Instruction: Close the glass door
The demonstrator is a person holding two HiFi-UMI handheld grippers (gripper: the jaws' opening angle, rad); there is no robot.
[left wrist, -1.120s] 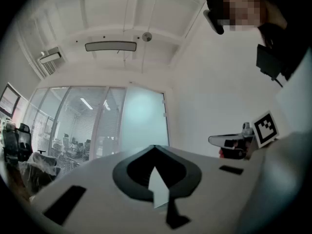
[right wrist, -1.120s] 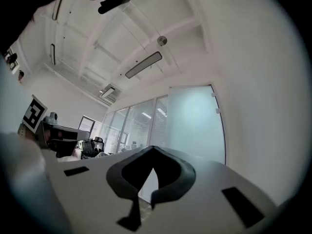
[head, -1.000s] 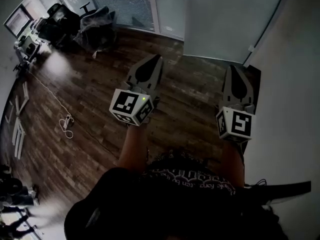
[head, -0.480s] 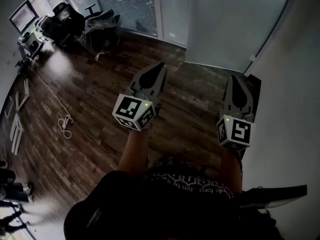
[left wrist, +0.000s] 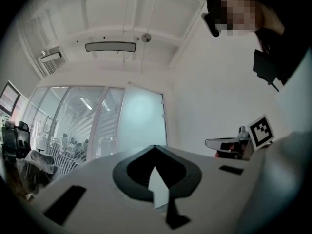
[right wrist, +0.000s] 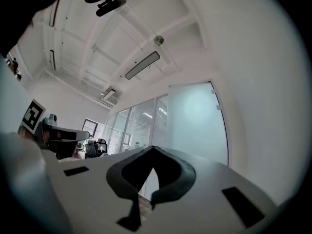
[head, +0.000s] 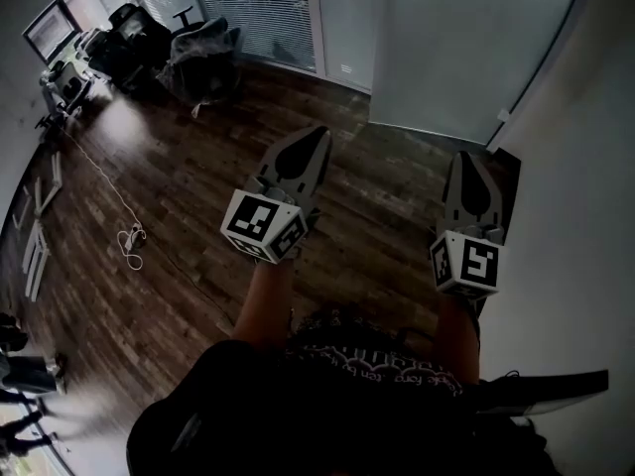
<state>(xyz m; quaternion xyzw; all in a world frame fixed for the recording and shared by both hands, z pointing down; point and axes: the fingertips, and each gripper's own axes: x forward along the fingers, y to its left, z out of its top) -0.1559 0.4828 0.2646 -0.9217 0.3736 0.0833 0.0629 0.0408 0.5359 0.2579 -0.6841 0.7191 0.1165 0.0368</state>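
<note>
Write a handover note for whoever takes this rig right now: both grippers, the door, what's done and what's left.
Left hand-held gripper: shut, empty, held in the air over the floor.
Right hand-held gripper: shut, empty, close to the wall.
Glass door: frosted panel ahead, next to that wall. Neither gripper touches it, and I cannot tell how far open it stands.
Done: nothing on the door yet, as far as the views show.
Left: step up to the door, probably press a shut gripper against its free edge, and swing it closed.
</note>
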